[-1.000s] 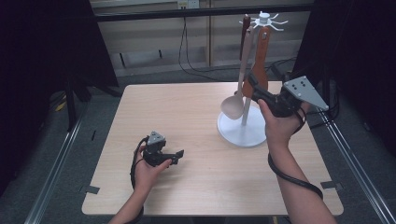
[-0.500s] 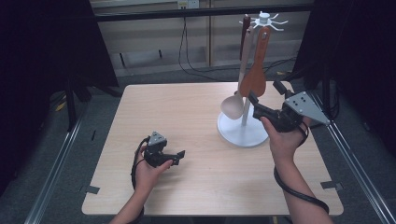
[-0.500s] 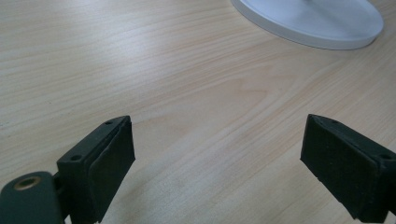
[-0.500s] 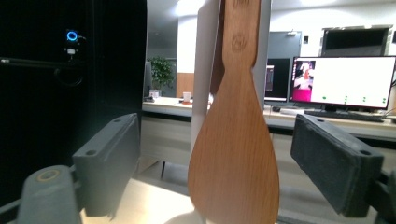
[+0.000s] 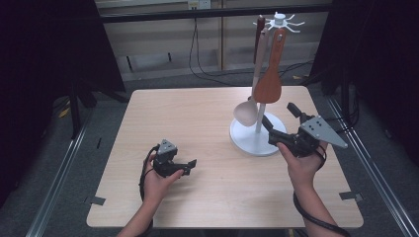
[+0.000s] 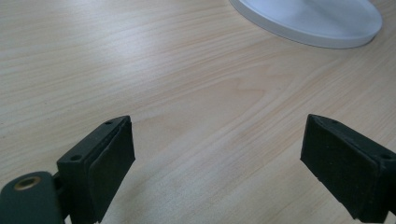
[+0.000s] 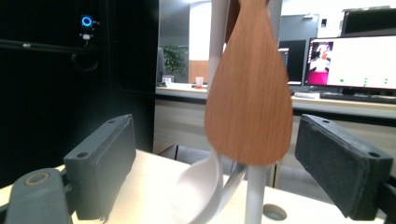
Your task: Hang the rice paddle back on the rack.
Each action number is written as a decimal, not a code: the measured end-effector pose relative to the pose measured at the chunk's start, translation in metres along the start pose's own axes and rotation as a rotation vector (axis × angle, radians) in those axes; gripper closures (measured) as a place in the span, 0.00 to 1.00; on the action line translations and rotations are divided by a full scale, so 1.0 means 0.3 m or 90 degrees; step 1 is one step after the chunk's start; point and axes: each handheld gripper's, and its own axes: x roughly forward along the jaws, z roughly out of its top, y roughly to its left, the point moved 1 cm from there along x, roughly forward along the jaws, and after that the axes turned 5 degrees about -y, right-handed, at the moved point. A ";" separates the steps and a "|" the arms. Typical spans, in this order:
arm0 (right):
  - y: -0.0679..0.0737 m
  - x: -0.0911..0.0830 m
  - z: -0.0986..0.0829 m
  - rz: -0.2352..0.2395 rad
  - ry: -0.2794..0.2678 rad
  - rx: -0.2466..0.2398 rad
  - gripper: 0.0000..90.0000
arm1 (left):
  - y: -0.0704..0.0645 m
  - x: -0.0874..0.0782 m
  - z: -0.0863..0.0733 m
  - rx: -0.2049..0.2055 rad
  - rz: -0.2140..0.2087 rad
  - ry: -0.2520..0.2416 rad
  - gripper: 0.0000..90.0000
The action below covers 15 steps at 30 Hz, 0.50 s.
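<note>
Two utensils hang from the white stand (image 5: 258,140): a brown wooden spatula (image 5: 269,85) and a pale ladle (image 5: 246,112). Just beside its base, the right gripper (image 5: 279,117) gapes empty, seemingly clear of the spatula. Well apart, the left gripper (image 5: 190,167) rests released on the table (image 5: 197,118).
</note>
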 end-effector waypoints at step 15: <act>0.027 -0.023 -0.050 0.029 0.029 -0.012 0.13 | -0.003 -0.004 0.000 0.002 0.001 -0.005 0.11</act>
